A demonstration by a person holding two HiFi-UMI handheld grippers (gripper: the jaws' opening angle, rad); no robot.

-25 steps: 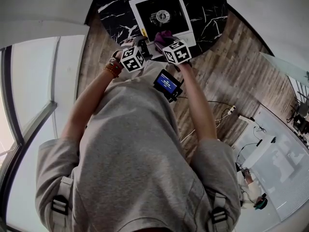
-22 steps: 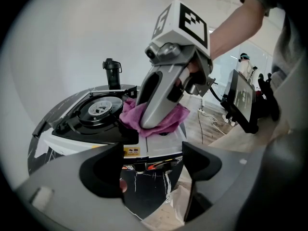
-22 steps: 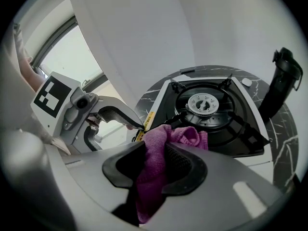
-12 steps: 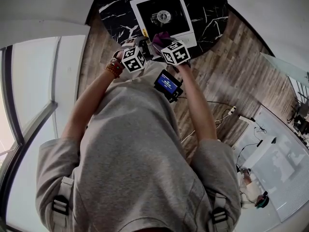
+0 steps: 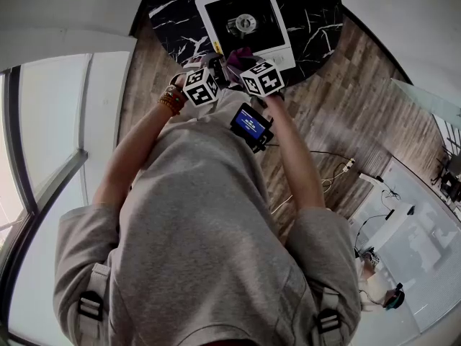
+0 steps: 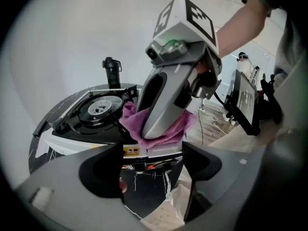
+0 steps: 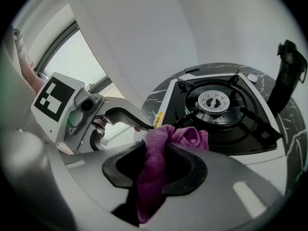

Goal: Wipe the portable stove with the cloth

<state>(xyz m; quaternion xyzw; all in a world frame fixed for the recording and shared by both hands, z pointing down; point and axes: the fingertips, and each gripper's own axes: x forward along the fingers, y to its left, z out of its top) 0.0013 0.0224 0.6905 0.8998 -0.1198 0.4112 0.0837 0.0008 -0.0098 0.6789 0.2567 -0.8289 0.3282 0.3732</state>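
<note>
Where the right gripper bites: jaws clamped tight on the cloth, a narrow pinch with the purple wad squeezed between the black pads.
Cloth: soft, nubby purple terry. Its long axis runs from 6 o'clock below the jaws up to 1 o'clock, and the free end is bunched and flopped on the stove's near rim.
Portable stove: square, white casing, black top. The round metal burner sits at 1 o'clock beyond the cloth, ringed by black pan supports.
Left gripper: off at 9 o'clock from the right one, jaws wide apart, nothing between them.
Table: round, glossy black marble with white veins, under the stove.
</note>
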